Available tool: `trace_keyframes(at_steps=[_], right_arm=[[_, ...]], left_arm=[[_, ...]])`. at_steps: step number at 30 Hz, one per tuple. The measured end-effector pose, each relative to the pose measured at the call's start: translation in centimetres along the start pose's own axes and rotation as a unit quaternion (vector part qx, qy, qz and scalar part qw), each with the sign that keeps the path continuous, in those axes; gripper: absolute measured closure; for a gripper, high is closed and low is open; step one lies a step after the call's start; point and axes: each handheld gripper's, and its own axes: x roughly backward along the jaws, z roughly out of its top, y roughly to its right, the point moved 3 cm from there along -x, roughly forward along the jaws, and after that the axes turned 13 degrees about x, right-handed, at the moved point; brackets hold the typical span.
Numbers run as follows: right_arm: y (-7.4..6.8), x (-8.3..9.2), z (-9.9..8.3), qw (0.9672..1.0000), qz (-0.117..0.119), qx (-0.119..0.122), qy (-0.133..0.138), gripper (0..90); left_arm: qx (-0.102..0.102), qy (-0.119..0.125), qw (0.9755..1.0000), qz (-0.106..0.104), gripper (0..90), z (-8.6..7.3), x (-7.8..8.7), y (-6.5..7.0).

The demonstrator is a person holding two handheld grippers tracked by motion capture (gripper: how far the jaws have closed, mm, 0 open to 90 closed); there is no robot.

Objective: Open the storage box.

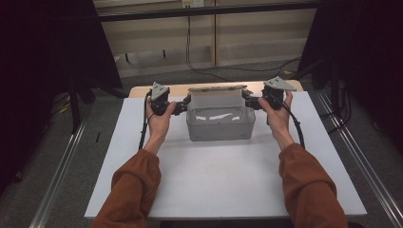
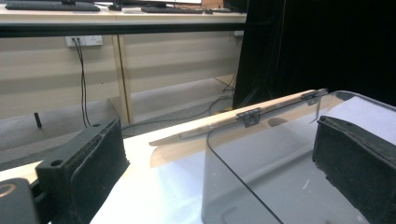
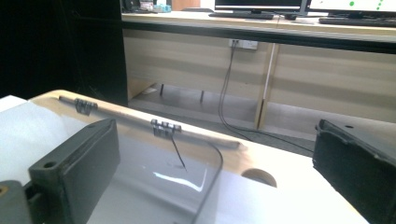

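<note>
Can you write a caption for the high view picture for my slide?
Two open grippers, left gripper and right gripper, flank a clear plastic box with its lid open.

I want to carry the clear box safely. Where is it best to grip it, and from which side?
Probably grip the clear box at its two short end walls, coming from left and right: the rims are open and thin, while the hinged lid hangs behind the back edge.

A white table (image 1: 228,175) holds one clear plastic box (image 1: 219,124) near its far edge, with the lid (image 1: 217,88) open.
</note>
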Motion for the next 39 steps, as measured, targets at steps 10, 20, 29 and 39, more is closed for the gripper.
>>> trace_keyframes(at_steps=[10, 20, 29, 39], right_arm=[[-0.2, 3.0, -1.0, 0.9998, -0.013, 0.0, 0.013, 0.0], [-0.8, 5.8, -1.3, 0.9992, -0.027, 0.01, 0.027, 0.0], [-1.9, 7.8, -1.6, 0.9986, -0.034, 0.019, 0.035, 0.0], [-2.7, 10.4, -3.0, 0.998, -0.046, 0.019, 0.04, 0.0]], left_arm=[[-0.007, 0.013, 0.9998, -0.015, 3.0, -0.8, 2.5, 1.2], [-0.009, 0.028, 0.9992, -0.025, 3.0, -1.4, 5.0, 2.2], [0.006, 0.026, 0.9996, -0.013, 3.0, -2.5, 7.3, 2.3], [-0.006, 0.046, 0.9988, -0.013, 2.9, -3.6, 11.0, 2.9]])
